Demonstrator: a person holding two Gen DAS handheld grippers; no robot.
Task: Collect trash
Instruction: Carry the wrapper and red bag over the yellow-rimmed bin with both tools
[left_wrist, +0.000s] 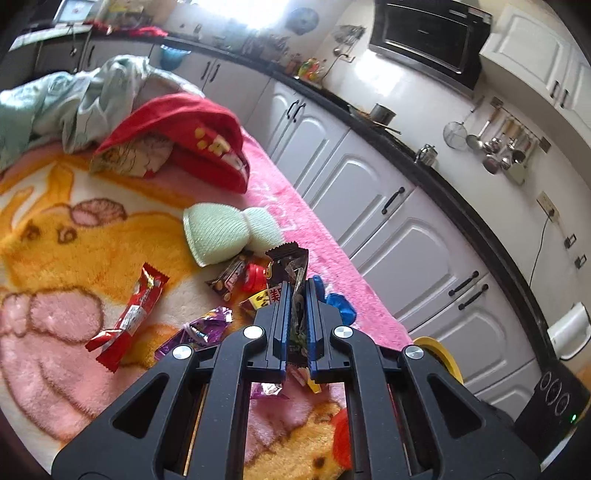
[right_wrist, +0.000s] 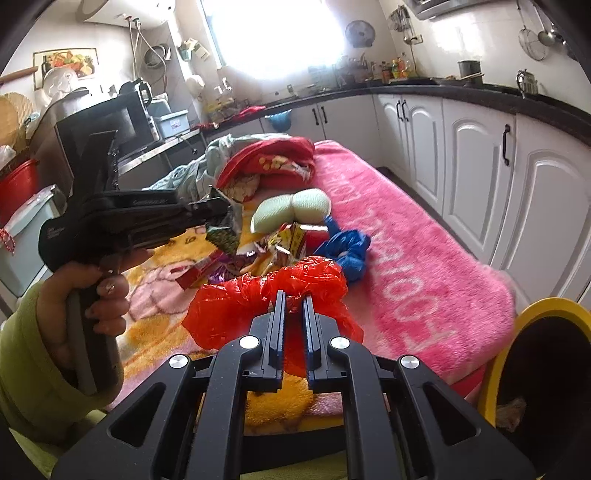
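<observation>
Since both loads are thin film, expect near-zero weight, no stiffness, slick surfaces, easy slip or tear if pinched at a single edge; best taken at a bunched fold or crimped seam, not a flat face. Left gripper (left_wrist: 296, 291) clenched on a dark snack wrapper (left_wrist: 291, 264): foil runs up between the pads at frame centre, crimped end poking out above the tips, tail hanging below the jaws; looks lifted clear of the blanket (left_wrist: 66, 229). Same wrapper seen in the right wrist view at centre left, crumpled at the tip of the left gripper, held by a hand (right_wrist: 92, 291) in a green sleeve. Right gripper (right_wrist: 293, 299) clenched on a red plastic bag (right_wrist: 258, 299): only a gathered pinch between the pads at frame centre, bulk ballooning left and ahead of the tips, so prone to swing and snag. Still loose on the blanket: red bar wrapper (left_wrist: 129, 314) at lower left, purple wrapper (left_wrist: 199, 328) just left of the left jaws, blue bag (right_wrist: 347, 247) above centre, beyond the red one. Yellow-rimmed bin (right_wrist: 546, 306) at lower right of the right view, near the right gripper; likely drop point, judging by task.
</observation>
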